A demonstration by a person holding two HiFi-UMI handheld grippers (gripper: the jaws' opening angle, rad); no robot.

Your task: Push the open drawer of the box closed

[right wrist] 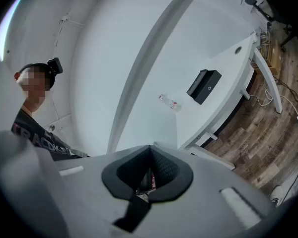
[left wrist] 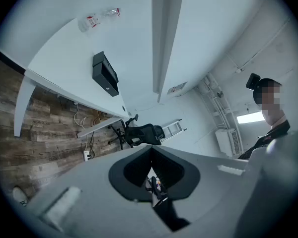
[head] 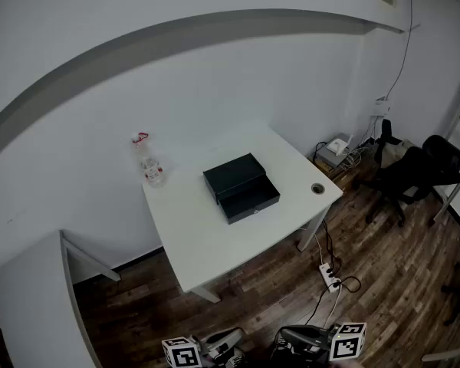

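The black box [head: 234, 173] sits mid-table on the white table [head: 192, 236], its drawer [head: 250, 198] pulled open toward the front edge. Both grippers are low at the bottom of the head view, well short of the table: the left gripper [head: 215, 349] beside its marker cube, the right gripper [head: 307, 340] beside its own. The left gripper [left wrist: 151, 150] has its jaws together with nothing between them and looks at the box [left wrist: 105, 74] from far off. The right gripper [right wrist: 150, 148] is likewise shut and empty, the box [right wrist: 203, 86] small in the distance.
A clear plastic bottle [head: 150, 167] stands at the table's back left. A cable hole [head: 317, 188] is near the right edge. A power strip [head: 330, 277] and cables lie on the wood floor, a black office chair [head: 410, 175] stands right, and another white desk [head: 31, 297] is lower left.
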